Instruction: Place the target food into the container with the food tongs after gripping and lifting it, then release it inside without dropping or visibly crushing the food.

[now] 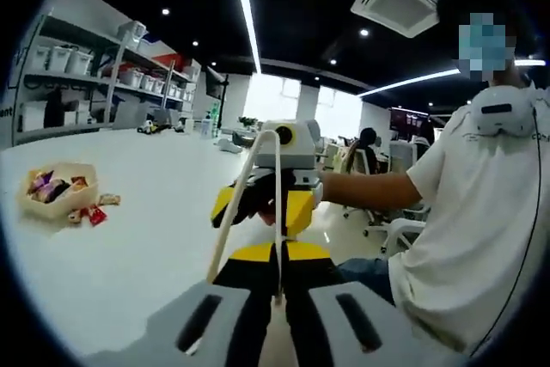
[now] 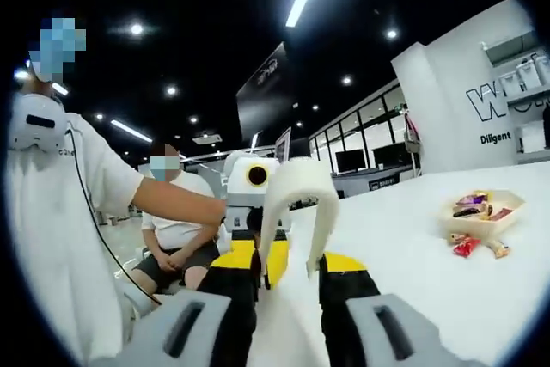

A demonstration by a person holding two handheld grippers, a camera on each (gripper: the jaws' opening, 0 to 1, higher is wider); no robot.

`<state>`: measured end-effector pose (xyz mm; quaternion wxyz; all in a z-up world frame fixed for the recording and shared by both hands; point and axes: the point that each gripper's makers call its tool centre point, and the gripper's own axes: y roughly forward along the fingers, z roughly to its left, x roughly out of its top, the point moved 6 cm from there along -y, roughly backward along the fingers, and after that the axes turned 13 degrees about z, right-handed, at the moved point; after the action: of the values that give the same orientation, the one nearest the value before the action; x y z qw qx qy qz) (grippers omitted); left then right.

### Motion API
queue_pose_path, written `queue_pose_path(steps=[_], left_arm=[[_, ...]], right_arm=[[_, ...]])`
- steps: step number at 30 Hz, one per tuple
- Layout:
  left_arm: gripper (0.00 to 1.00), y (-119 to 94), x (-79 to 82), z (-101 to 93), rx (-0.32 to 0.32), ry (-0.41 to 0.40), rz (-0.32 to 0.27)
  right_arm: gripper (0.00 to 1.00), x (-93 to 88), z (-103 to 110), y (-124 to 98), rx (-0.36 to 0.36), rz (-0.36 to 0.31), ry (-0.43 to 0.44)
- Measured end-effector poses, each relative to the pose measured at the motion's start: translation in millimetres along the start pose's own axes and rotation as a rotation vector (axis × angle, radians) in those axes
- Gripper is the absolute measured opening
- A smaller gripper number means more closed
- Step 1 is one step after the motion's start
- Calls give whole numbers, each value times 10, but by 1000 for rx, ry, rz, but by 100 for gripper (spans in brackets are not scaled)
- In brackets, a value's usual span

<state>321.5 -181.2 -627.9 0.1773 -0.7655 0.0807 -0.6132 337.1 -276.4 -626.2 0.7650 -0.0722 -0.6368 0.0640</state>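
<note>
- We see the left gripper (image 1: pixel 277 294) with its jaws nearly together, a cream arm of the food tongs (image 1: pixel 234 212) rising between them.
- The right gripper (image 2: pixel 288 298) has its jaws set narrowly apart, pinching the tongs' two arms (their looped end points upward).
- The container (image 2: pixel 481 215) sits on the white table (image 2: pixel 430 290), well apart from both grippers.
- Wrapped snacks (image 2: pixel 478 247) lie just beside it.

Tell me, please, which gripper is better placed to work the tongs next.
Probably right: the food tongs stand face-on, both arms running down toward the right gripper, whose jaws could squeeze them.
</note>
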Motion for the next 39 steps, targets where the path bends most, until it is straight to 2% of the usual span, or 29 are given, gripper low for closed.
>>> queue_pose_path(steps=[4,5,10,14,19,22,25,28,32,34,36,37,39], left_arm=[[2,-8,21,-17,-2,11,-13],[2,-12,37,-19,8,24,-25],[4,-27,74,-12,20,13,-72],[8,-42,-14,25,32,-22,-28],[8,-113,-20,21,45,-16,-48],[4,-157,-31,40,54,-24,-48],[4,-135,-35,27,29,-60,-44],[3,-114,-43,-29,3,-24,-56],[2,-122,-41,-44,-3,7,-67],[2,-122,-34,-38,-5,-3,-76],[2,-119,-25,-47,-17,-12,-84],[2,-107,-10,-77,-12,21,-88],[2,-101,-5,-98,-26,3,-89]], right_arm=[[18,23,41,-10,30,-18,23],[17,35,44,-19,34,-25,66],[15,104,57,-55,30,-49,59],[15,159,33,-124,27,-73,81],[15,155,-6,-183,4,-70,80],[16,140,-14,-202,-1,-65,82],[16,134,2,-191,4,-60,88],[18,137,16,-194,17,-63,110],[21,152,49,-192,6,-62,64],[22,164,51,-170,-16,-62,39],[23,169,50,-159,-10,-64,43],[24,176,50,-149,-9,-65,43],[25,188,59,-112,7,-68,39]])
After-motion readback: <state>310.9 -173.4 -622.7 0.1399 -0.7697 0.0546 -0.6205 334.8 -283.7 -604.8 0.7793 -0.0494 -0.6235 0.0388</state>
